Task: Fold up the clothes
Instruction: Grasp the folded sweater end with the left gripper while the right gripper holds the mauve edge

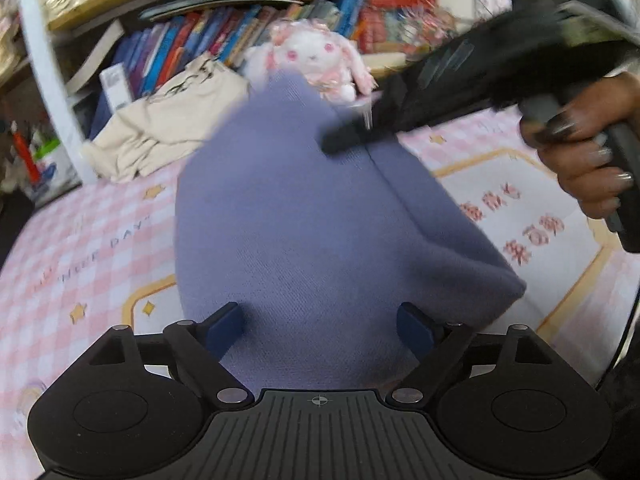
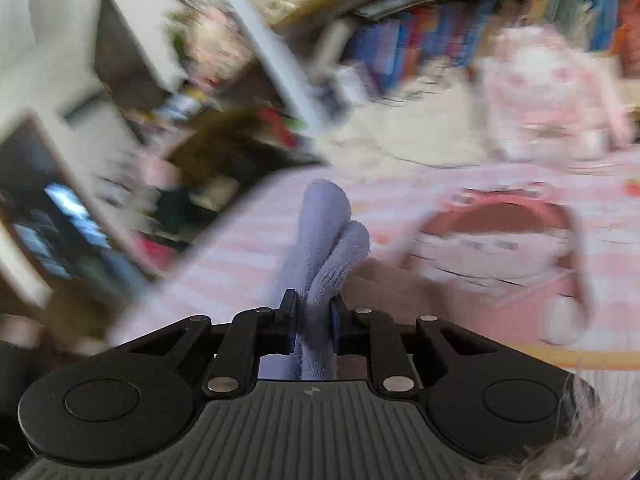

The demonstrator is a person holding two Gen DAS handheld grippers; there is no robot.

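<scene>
Each gripper has a black moulded body with a ribbed grey-black top plate bearing a small crosshair mark at centre. Two round black discs flank the plate. Black linkage arms pivot on silver rivets and end in dark blue pads (image 1: 226,326). The hand (image 1: 592,152) on the right gripper's grey pistol handle wears dark, glossy nail polish

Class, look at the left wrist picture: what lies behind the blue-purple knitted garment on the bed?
Behind the blue-purple garment sit a white-and-pink plush rabbit, a cream cloth bag and shelved books. The garment covers the rabbit's lower body and the bedding there.
</scene>
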